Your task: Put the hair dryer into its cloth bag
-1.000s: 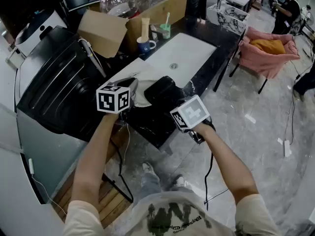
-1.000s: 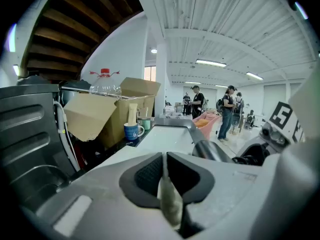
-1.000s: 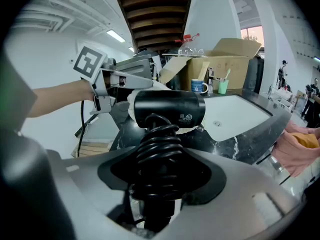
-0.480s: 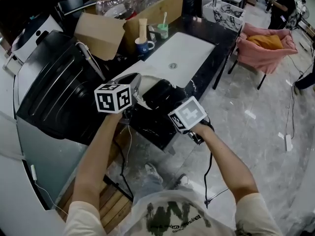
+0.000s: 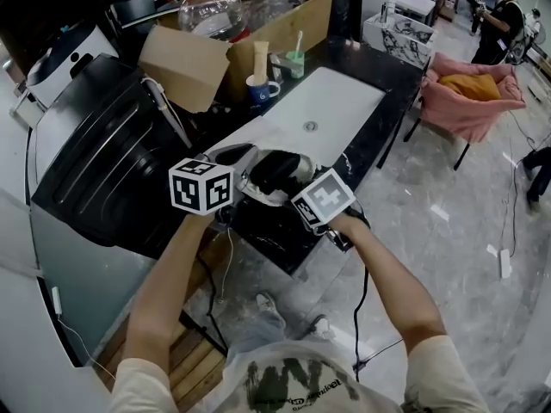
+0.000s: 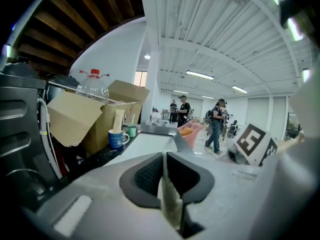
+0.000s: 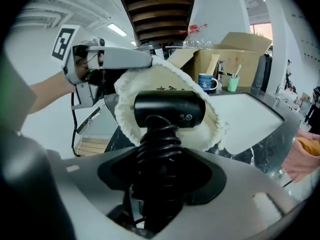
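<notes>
Black hair dryer (image 7: pixel 170 109) is clamped by its cord-wrapped handle in the jaws of the right gripper (image 7: pixel 159 171). Its head sits at the open mouth of the cream cloth bag (image 7: pixel 127 116), whose rim rings it. The left gripper (image 6: pixel 165 164) has its jaws nearly together, pinching the bag's edge. Both are held over the near edge of a dark marble worktop (image 5: pixel 379 67). Just beyond, a white basin (image 5: pixel 327 110) is set in the worktop. Behind it stand a blue mug (image 5: pixel 258 89), a green cup (image 5: pixel 296 61) and an open cardboard box (image 5: pixel 275 20) with a clear plastic bottle (image 5: pixel 211 7) at its top. A black appliance (image 5: pixel 95 162) adjoins on the left. A pink chair (image 5: pixel 473 93) stands on the pale floor (image 5: pixel 448 256) at right, with a person (image 5: pixel 498 24) beyond.
</notes>
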Available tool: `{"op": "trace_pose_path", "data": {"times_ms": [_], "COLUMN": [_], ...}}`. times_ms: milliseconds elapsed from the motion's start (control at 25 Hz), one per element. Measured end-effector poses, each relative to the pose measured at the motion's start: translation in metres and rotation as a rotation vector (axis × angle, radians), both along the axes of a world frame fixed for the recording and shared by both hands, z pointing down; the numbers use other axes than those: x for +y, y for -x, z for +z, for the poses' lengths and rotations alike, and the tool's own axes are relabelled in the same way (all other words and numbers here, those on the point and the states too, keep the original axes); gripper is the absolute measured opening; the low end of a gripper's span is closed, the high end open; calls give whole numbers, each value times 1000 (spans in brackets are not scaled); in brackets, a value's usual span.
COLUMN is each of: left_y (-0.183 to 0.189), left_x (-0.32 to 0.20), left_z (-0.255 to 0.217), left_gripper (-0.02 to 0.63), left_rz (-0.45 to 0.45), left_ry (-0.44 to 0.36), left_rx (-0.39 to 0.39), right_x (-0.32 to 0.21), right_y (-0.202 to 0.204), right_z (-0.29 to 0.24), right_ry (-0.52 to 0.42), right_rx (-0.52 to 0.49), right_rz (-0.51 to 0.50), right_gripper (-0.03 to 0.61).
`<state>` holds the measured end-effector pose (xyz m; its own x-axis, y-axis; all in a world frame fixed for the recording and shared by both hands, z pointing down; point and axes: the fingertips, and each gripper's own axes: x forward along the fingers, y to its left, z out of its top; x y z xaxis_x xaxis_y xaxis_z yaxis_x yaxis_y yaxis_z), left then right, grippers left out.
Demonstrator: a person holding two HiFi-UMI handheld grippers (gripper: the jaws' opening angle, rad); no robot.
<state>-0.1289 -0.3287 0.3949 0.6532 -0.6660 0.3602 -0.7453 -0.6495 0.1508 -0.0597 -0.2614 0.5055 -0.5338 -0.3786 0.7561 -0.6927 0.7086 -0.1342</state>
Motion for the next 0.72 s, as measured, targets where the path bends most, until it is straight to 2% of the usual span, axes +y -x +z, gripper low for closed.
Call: {"op": "trace_pose_path", "data": {"times_ms": [520,720], "left_y": [-8,-13], "left_x": [13,19], "left_z": [2,8], "left_gripper": [31,31], "left_rz": [125,152], "left_ry": [4,24], "left_rx": [67,119], "right_x": [-42,-57], "right_y": [25,35], "right_z": [12,20], "right_ry": [29,58], "right_rx": [22,-2], "right_rz": [12,44], "right_gripper": [258,258]}}
